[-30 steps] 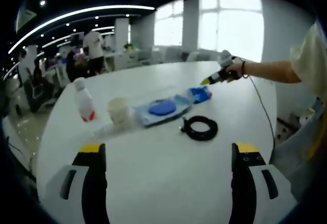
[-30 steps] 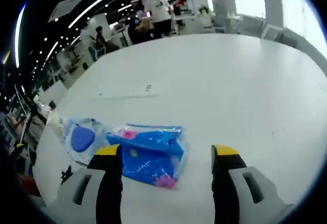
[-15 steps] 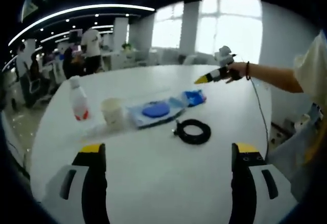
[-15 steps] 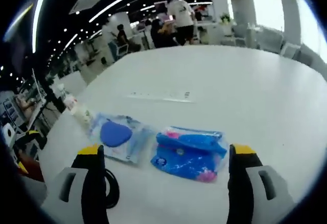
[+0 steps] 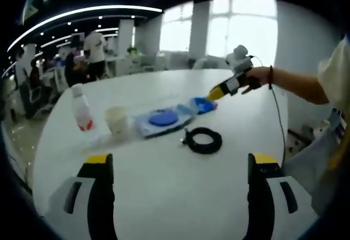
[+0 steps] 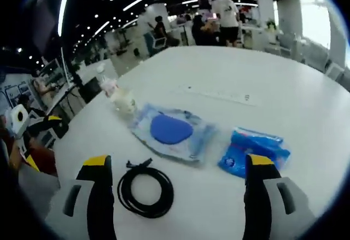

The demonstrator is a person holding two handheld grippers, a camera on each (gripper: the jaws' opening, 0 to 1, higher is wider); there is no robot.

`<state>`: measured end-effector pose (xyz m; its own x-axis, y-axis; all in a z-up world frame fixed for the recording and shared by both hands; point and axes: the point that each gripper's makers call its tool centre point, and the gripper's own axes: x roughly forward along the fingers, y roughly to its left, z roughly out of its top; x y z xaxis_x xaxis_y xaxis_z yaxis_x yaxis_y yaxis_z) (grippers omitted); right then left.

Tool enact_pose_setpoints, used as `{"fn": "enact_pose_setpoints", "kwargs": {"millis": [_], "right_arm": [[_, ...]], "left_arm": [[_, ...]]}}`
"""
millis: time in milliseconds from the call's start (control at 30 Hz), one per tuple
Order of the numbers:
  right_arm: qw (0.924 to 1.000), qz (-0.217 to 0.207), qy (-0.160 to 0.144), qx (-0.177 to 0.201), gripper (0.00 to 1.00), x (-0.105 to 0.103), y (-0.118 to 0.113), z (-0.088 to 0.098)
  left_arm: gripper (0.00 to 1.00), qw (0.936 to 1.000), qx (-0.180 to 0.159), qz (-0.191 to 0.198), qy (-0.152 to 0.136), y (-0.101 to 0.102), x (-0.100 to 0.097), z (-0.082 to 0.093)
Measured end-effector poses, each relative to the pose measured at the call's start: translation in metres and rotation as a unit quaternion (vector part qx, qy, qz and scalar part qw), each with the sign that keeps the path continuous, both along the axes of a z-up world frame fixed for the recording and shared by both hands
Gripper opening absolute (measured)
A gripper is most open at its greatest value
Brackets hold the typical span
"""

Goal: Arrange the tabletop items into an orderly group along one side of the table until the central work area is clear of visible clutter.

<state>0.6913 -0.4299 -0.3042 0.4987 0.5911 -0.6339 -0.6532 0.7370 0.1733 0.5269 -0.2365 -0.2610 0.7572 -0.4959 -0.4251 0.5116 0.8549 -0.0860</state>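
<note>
On the white round table (image 5: 164, 191) a white bottle with a red label (image 5: 80, 107), a pale cup (image 5: 116, 121), a clear packet with a blue disc (image 5: 161, 120), a blue packet (image 5: 203, 105) and a black cable coil (image 5: 204, 140) lie in a loose row. My left gripper (image 5: 180, 161) is open over bare tabletop, short of the coil. My right gripper (image 5: 215, 93), held by a hand, hovers just above the blue packet. In its own view the right gripper (image 6: 179, 163) is open. The coil (image 6: 145, 191) lies between its jaws, and the blue packet (image 6: 252, 150) is by the right jaw tip.
A long white strip (image 6: 216, 93) lies further back on the table. The cup (image 6: 123, 102) and bottle (image 6: 106, 87) stand near the left table edge, where my left gripper (image 6: 41, 128) shows. People and desks fill the room behind. A cord (image 5: 278, 121) trails from the right gripper.
The right gripper has drawn back from the blue packet and swung left, bringing the disc packet and coil into its view. The items lie where they were.
</note>
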Motion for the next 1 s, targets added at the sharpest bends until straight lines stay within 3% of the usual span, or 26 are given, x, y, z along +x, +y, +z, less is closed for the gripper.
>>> {"fn": "enact_pose_setpoints", "kwargs": {"millis": [333, 500, 767, 933, 1000], "right_arm": [[0.9987, 0.039, 0.011, -0.032, 0.96, -0.029, 0.021, -0.039], [0.9976, 0.057, 0.007, -0.037, 0.91, -0.035, 0.029, -0.050], [0.9937, 0.089, -0.008, -0.068, 0.78, -0.031, 0.031, -0.072], [0.9944, 0.079, 0.001, -0.069, 0.56, -0.026, 0.028, -0.082], [0.9932, 0.083, 0.000, -0.081, 0.53, -0.025, 0.027, -0.087]], "left_arm": [[0.99, 0.9998, 0.017, -0.007, -0.003, 0.000, 0.000, -0.001], [0.99, 0.9998, 0.019, -0.006, -0.005, 0.001, -0.001, 0.000], [0.99, 0.9998, 0.021, -0.005, -0.004, 0.003, -0.001, -0.001], [0.99, 0.9997, 0.023, -0.008, 0.000, 0.003, -0.003, -0.003], [0.99, 0.9997, 0.024, -0.008, 0.000, 0.003, -0.003, -0.003]]}}
